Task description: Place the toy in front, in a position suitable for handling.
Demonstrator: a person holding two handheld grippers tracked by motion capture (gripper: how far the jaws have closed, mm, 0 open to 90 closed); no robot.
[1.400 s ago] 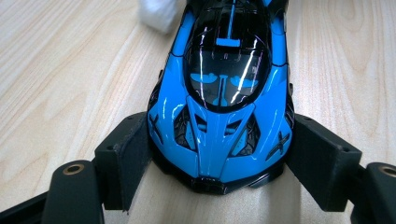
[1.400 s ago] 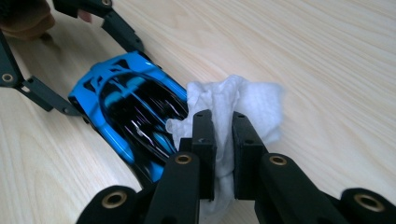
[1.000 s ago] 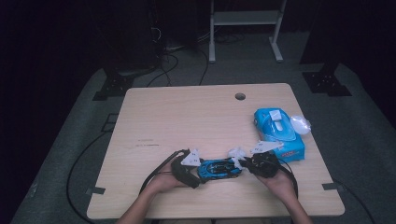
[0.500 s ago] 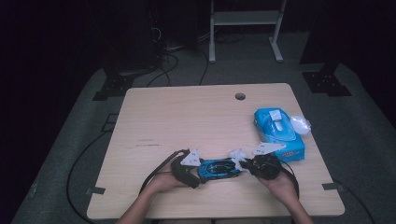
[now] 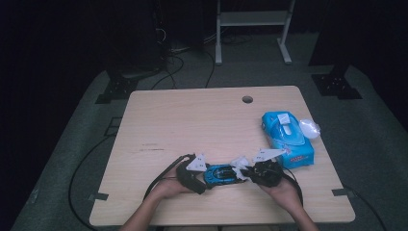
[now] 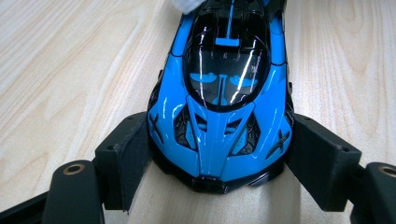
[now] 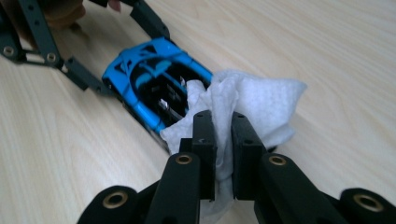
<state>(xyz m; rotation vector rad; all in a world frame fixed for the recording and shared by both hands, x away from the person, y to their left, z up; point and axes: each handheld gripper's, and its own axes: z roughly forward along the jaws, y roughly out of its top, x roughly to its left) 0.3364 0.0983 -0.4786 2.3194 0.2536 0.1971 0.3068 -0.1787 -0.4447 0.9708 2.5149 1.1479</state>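
Clamping the nose of the blue toy sports car (image 6: 219,116) between its two black jaws, the left gripper (image 6: 219,168) pins the model flat on the wooden table (image 5: 192,120), near the person's edge and roughly midway across it. The pads press on both front fenders just beside the wheels, which reads as a bracing hold meant to stop the car from rolling or turning while its other end is worked on. The right gripper (image 7: 223,140) comes in from the opposite end with its jaws squeezed nearly together on a bunched white wet wipe (image 7: 252,102), and the loose part of the wipe lies against the car's rear deck and engine cover. Holding the wipe in a tight wad probably gives it a firm edge to rub with while the slack fans out over the bodywork. In the high view the two grippers (image 5: 192,174) (image 5: 260,172) face each other end to end with the car in line between them, so a push from the wipe runs straight into the bracing jaws. A blue pack of wet wipes (image 5: 287,137) sits well apart near the table's right edge, close enough for a fresh sheet, with a crumpled white wipe (image 5: 309,128) just beside it.
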